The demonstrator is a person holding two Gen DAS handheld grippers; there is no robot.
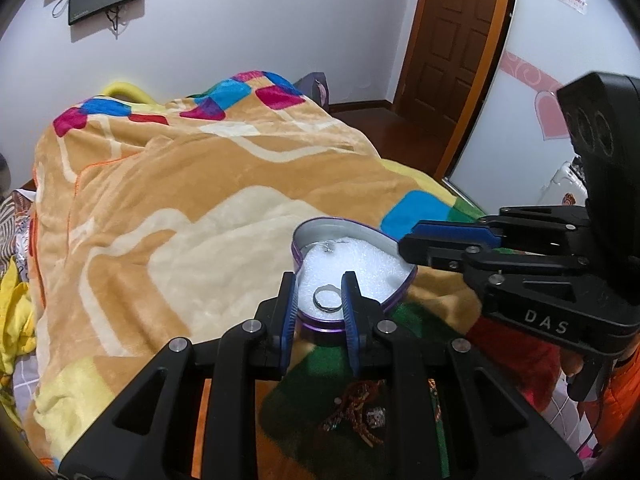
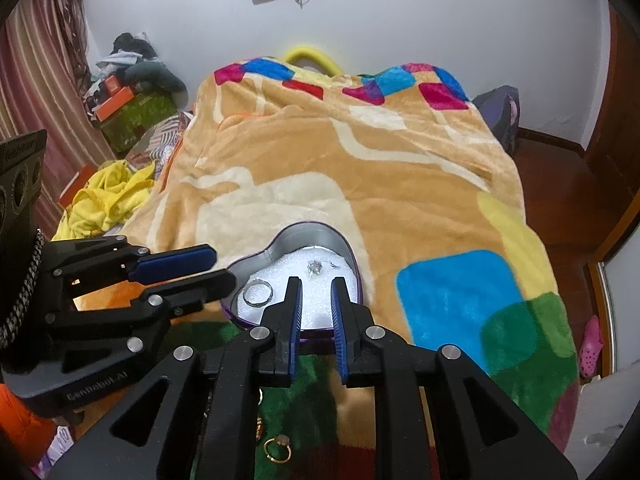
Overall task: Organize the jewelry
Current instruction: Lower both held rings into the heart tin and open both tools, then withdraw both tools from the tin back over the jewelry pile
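Note:
A purple heart-shaped tin (image 1: 394, 296) (image 2: 298, 236) with white foam inside lies on the blanket. A silver ring (image 1: 327, 299) (image 2: 258, 294) lies on the foam near the tin's near edge. A small sparkling piece (image 1: 329, 246) (image 2: 316, 267) lies further back on the foam. My left gripper (image 1: 318, 288) is open just above the ring, empty; it also shows in the right wrist view (image 2: 200, 270). My right gripper (image 2: 316, 292) is open over the tin's front, empty; it also shows in the left wrist view (image 1: 410, 242). A gold ring (image 2: 277, 450) and a braided bracelet (image 1: 360, 408) lie on the blanket below the grippers.
The tin sits on an orange patterned blanket (image 2: 360, 152) covering the bed. A yellow cloth (image 2: 108, 196) and boxes (image 2: 132, 108) lie at the bed's left. A wooden door (image 1: 456, 40) and wooden floor are to the right.

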